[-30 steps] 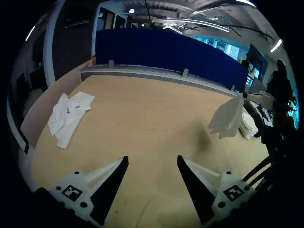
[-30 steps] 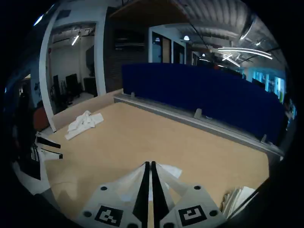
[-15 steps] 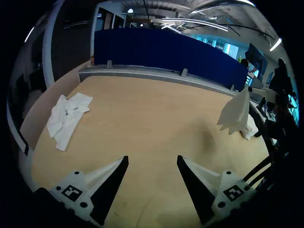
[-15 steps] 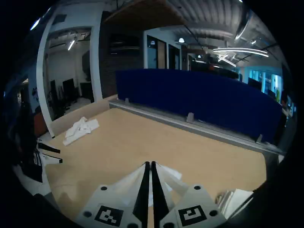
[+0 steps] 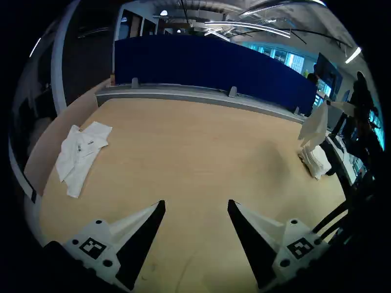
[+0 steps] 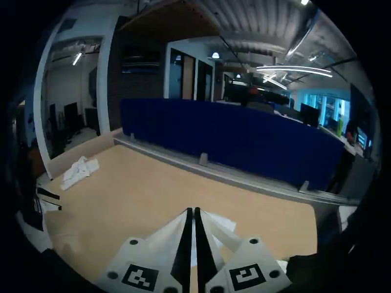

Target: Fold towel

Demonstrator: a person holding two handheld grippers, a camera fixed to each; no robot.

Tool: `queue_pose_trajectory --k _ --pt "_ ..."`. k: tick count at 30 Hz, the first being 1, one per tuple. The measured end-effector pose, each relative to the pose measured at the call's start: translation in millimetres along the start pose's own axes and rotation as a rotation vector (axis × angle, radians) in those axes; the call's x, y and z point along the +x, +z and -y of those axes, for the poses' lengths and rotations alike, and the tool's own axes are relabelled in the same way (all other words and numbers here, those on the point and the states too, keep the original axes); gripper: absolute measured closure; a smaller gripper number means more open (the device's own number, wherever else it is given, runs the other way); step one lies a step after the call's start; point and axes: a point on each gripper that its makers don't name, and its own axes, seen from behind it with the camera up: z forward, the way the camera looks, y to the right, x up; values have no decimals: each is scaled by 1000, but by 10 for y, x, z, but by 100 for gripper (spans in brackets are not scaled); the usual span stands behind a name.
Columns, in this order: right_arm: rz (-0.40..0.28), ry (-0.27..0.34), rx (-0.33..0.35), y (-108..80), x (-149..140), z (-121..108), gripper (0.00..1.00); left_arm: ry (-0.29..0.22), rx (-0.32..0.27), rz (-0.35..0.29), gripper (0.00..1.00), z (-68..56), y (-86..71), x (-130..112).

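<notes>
Gaping wide at 6 o'clock in the left gripper view, the left tool [image 5: 195, 202] has nothing between its fingers and hovers over the pale wooden desk [image 5: 195, 146]. A crumpled towel [image 5: 80, 156] lies on the desk at 9 o'clock, near the edge. At 3 o'clock a hanging towel [image 5: 315, 127] droops in mid-air, lifted off the desk, just above a stack of folded cloths [image 5: 315, 161]; what grips its top is too small to make out. A blue partition [image 5: 210, 68] runs along the far side of the desk at 12 o'clock.

In the right gripper view, the right tool [image 6: 191, 211] sits at 6 o'clock with its fingers pressed together, pinching the white cloth of the hanging towel [image 6: 217, 224], which bunches out just past the fingers toward 5 o'clock. The crumpled towel lies well apart at 9 o'clock, and the blue partition crosses the middle.
</notes>
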Motion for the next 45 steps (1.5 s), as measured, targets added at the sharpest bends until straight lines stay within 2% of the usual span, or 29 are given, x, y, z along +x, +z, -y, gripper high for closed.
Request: queue_pose_trajectory --k 5,11,17,26,30,36,45 --pt "15 -1 -50 0 17 -495 96 1 2 6 5 -53 29 13" --pt "34 8 -93 46 -1 -981 96 8 10 13 5 -95 67 29" --pt "58 17 -121 105 -76 -1296 96 6 17 17 5 -128 108 43" --pt "90 46 -136 93 -361 -1471 96 17 16 30 5 -213 162 39" --pt "106 67 -145 33 -530 -1512 96 24 10 31 5 -261 178 63" --pt "142 97 -174 -167 -884 -1597 96 34 3 32 5 -326 208 91" --pt "202 161 -240 -570 -1492 -1790 96 55 -8 36 5 -402 253 102"
